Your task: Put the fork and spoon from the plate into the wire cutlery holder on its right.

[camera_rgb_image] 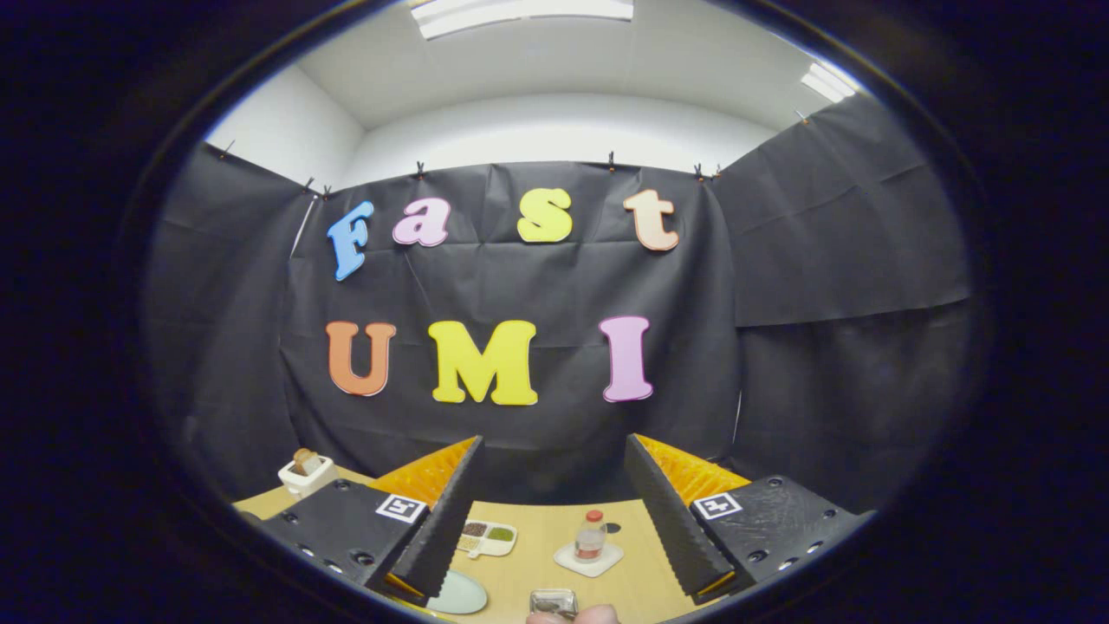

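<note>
Fingers (554,520) spread wide and empty above the bench (537,572), plate (459,594) edge and wire holder (554,601) barely visible below, so a blind descent risks missing the cutlery.

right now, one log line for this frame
gripper: open, empty, held high | plate: below left finger | cutlery holder: between fingers | fork/spoon: cannot tell

This is a staged recording booth, not a real home. Black cloth wall (537,286) panels are clipped up on three sides, with white room walls and ceiling lamps (520,10) above them. Beyond the gripper (554,520), whose fingers stand wide apart, a light wooden table (537,576) carries a few household props: a small bottle (590,536) on a coaster and a divided dish (485,537).
</note>
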Available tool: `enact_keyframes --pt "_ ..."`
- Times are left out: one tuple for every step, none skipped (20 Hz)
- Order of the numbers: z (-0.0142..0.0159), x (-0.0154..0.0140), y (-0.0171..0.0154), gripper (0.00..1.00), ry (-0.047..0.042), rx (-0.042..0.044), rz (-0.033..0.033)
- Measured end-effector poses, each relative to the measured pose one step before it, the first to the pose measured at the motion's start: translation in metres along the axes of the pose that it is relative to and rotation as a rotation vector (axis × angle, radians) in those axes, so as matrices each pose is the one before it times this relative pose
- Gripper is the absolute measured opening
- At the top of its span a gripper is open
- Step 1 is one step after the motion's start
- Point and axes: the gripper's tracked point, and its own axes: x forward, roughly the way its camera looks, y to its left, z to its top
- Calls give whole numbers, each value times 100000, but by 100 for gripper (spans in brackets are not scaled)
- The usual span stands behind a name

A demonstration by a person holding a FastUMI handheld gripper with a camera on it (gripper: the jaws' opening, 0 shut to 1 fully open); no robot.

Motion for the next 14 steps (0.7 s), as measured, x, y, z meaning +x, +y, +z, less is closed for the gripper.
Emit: enact_keyframes --pt "11 -33 -54 96 134 -431 -21" --pt "46 0 -107 96 30 -433 -266" --pt "-36 -5 -36 96 117 -303 -478" --pt "20 19 -29 96 221 -140 -260" --pt "-28 3 -36 96 324 -260 -392" --pt "-74 71 5 96 756 -707 -83" --pt "-99 -68 -30 96 348 -1228 -11" --pt "50 123 -26 96 -60 -1284 -210" --pt "11 32 154 96 470 -512 251" --pt "-20 -175 44 96 734 473 631" --pt "57 -40 -16 96 521 325 321" --pt "100 -29 -20 96 433 206 336" --pt "72 -82 40 96 619 -107 765" --pt "175 -71 39 96 461 -890 467"
